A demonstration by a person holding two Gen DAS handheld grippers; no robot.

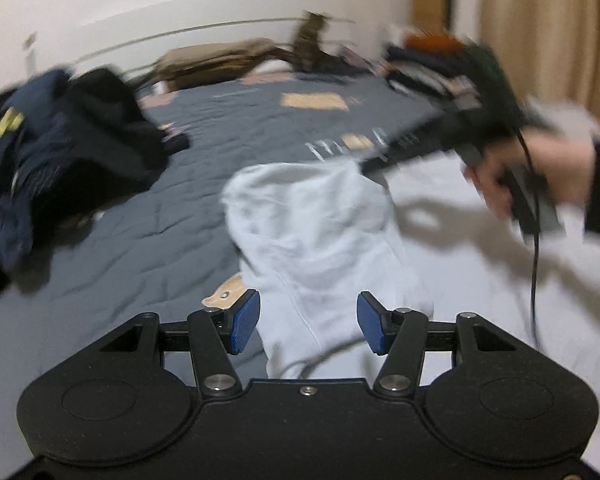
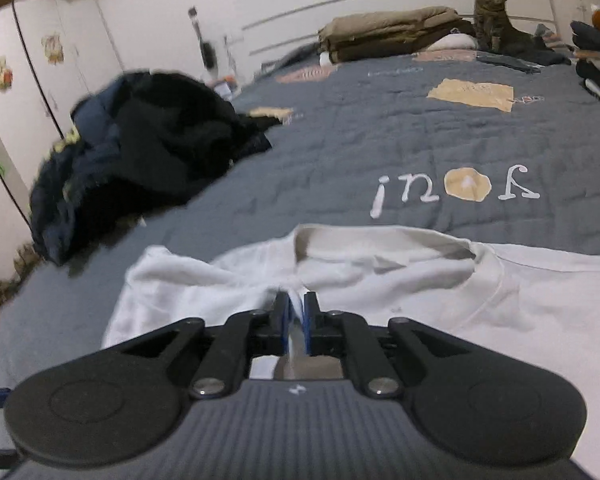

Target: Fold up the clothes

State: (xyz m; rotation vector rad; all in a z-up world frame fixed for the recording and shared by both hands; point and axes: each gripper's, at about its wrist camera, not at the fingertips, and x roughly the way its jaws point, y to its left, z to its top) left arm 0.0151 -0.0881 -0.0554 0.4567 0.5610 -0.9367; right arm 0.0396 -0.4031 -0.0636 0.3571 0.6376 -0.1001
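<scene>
Grey quilted bed point(image 2: 340, 140) | right gripper point(image 2: 296, 312) pinches white sweatshirt point(image 2: 500, 300) fabric | left gripper point(image 1: 309, 322) half-spread, pads clear of cloth

A: Around the white shirt point(image 1: 324, 232), what can't be made out in the left wrist view?

B: Beyond it, the cat point(image 1: 310, 40) is smeared by blur, and the folded stack point(image 1: 428, 64) to its right too. The right gripper point(image 1: 374, 166) at the shirt's edge is streaked, its tips unclear.

A: And in the right wrist view?

B: The shirt point(image 2: 520, 304) runs off the right edge. The dark clothes pile point(image 2: 148, 152) to its left is blurred; which garments, I can't tell.
</scene>
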